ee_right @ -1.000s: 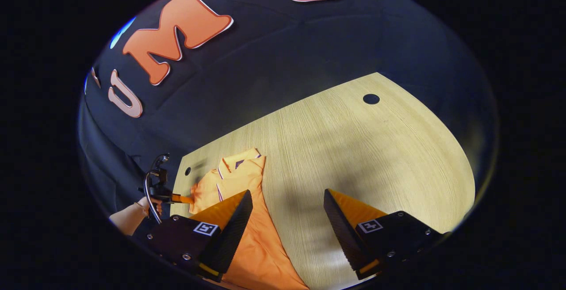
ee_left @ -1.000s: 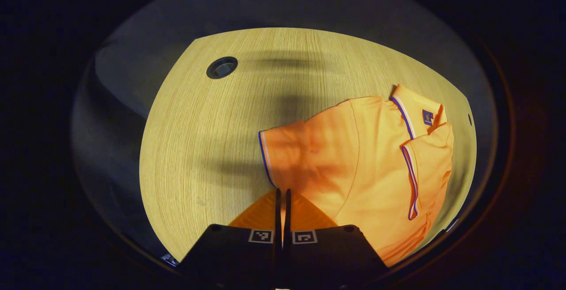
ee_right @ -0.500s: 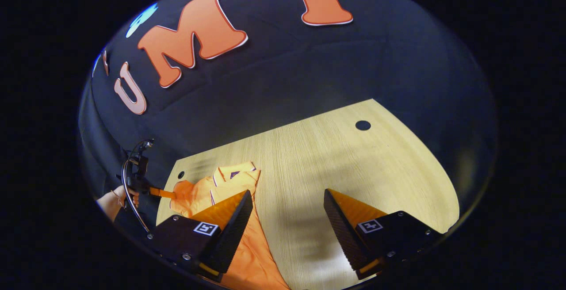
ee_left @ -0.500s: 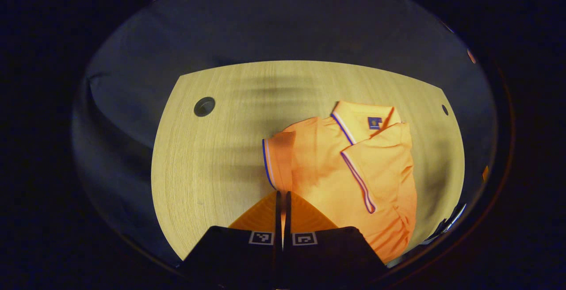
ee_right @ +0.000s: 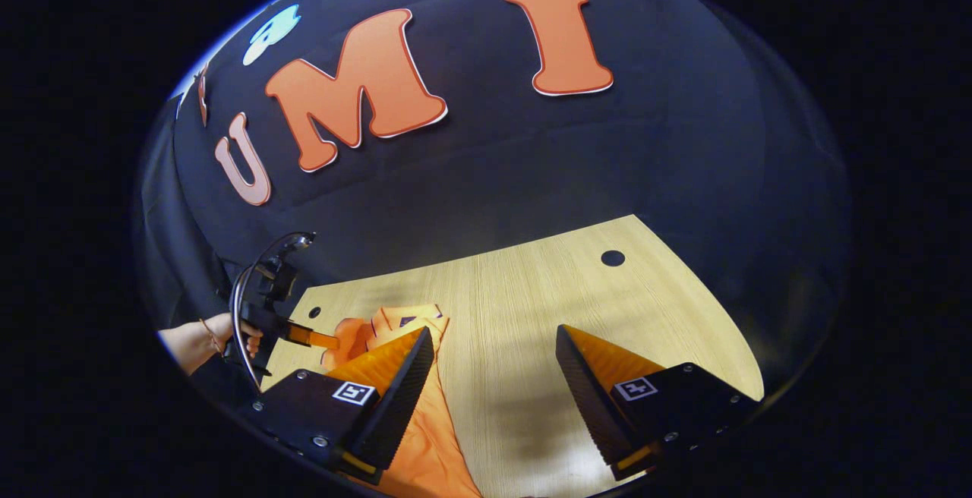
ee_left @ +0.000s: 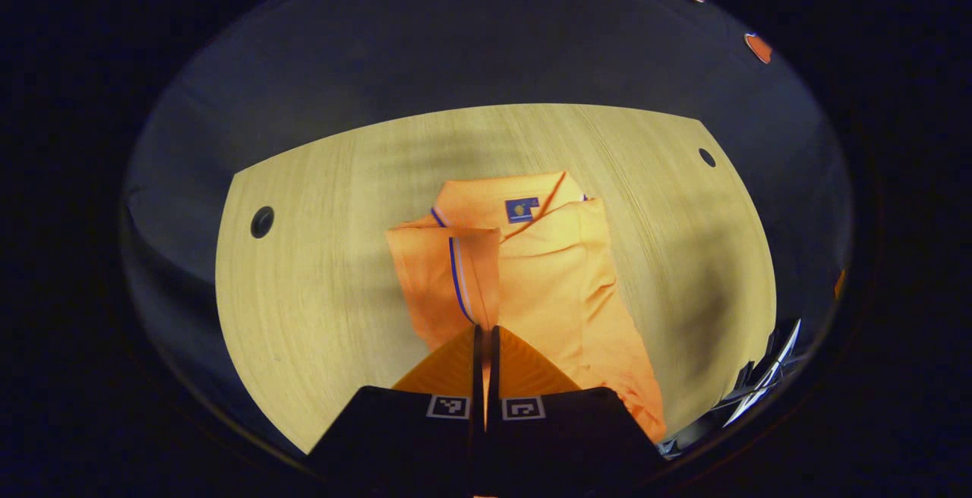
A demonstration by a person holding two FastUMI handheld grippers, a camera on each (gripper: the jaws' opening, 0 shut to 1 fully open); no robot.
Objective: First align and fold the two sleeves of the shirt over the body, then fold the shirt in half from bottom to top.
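An orange polo shirt (ee_left: pixel 554 278) lies on the wooden table (ee_left: pixel 319 285), its collar and blue label at the far end. My left gripper (ee_left: pixel 484 331) is shut on the striped hem of one sleeve (ee_left: pixel 456 270), which it holds lifted and doubled back toward the shirt's body. The right gripper view shows this left gripper (ee_right: pixel 326 340) far off on the left, held by a hand (ee_right: pixel 197 335), pinching the sleeve above the shirt (ee_right: pixel 433 437). My right gripper (ee_right: pixel 490 350) hangs open above the table beside the shirt's edge, with nothing between its fingers.
The tabletop has small round holes (ee_left: pixel 262 222) (ee_left: pixel 707 157) (ee_right: pixel 612 258) near its far corners. Dark cloth walls stand behind the table. Bare wood (ee_right: pixel 531 308) stretches to the right of the shirt.
My left gripper has carried the sleeve inward over the shirt, turning until the collar lies straight ahead. The right gripper has tilted upward a little and stayed open.
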